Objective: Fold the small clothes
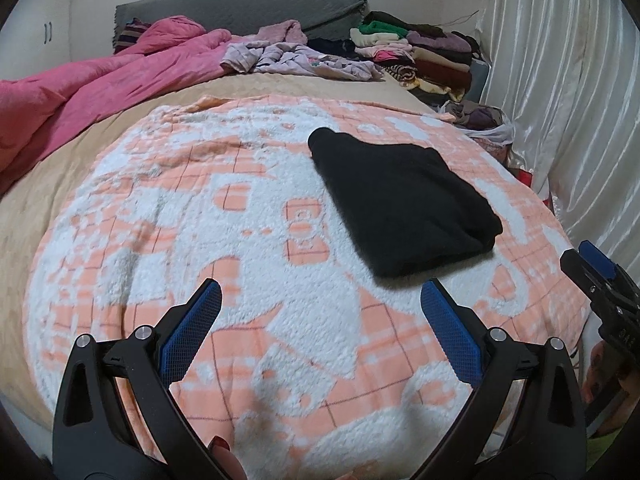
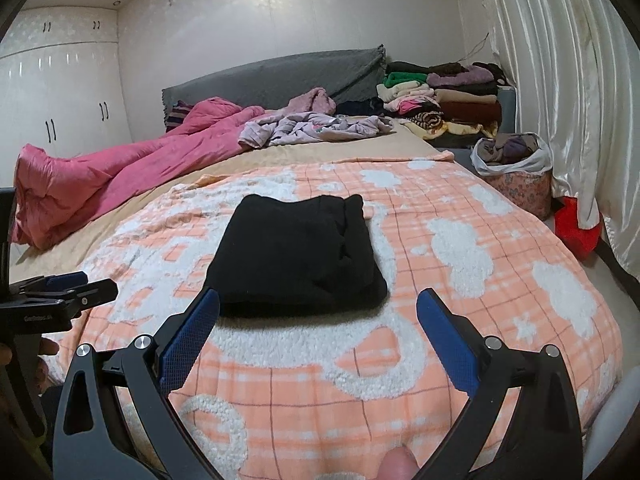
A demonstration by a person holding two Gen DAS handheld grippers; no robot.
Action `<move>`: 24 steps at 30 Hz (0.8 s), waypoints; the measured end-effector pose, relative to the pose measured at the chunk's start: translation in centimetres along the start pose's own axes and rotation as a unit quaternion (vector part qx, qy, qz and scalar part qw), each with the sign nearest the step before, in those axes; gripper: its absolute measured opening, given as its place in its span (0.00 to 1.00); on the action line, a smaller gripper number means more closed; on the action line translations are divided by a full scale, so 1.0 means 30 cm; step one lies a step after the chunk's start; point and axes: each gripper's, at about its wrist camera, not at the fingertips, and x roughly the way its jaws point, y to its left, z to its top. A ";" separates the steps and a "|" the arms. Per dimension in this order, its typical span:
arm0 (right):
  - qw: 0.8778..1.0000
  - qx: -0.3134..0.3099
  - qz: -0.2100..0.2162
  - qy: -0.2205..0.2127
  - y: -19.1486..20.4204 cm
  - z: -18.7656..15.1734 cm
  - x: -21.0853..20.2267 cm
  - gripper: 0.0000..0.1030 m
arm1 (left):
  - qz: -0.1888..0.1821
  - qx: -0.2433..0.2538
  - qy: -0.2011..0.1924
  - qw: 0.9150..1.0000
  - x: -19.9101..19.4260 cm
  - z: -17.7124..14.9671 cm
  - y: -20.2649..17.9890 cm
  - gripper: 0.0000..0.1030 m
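Black garment (image 2: pixel 298 254), folded on the bed's orange-white blanket (image 2: pixel 460 344), looks soft, light, floppy; both claws, left (image 1: pixel 320 312) and right (image 2: pixel 318 316), wide and empty, so pinch the thick near folded edge.

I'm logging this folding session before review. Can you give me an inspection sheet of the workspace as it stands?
Surface: orange-and-white patterned blanket spread over the bed, tan sheet beyond it.
Job's things: black garment folded into a compact rectangle, lying flat on the blanket.
Clutter: pink duvet bunched at far left; lilac clothes loose near the headboard; stack of folded clothes at far right; floral basket of clothes beside the bed.
Grippers: left tool open, empty, left of the garment; right tool open, empty, just before it.
Cables: nothing seen.
Surroundings: grey headboard, white wardrobe, white curtain.
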 end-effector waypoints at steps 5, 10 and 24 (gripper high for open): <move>1.000 -0.011 -0.013 -0.003 0.011 -0.028 -0.006 0.96 | -0.001 -0.004 -0.002 1.000 -0.003 -0.029 0.014 0.91; 1.000 -0.021 -0.017 -0.005 0.022 -0.047 -0.007 0.96 | 0.003 -0.001 -0.002 1.000 0.004 -0.045 0.020 0.91; 0.999 -0.014 -0.010 0.036 0.031 -0.137 0.040 0.96 | 0.006 -0.009 0.022 1.000 0.040 -0.103 0.030 0.91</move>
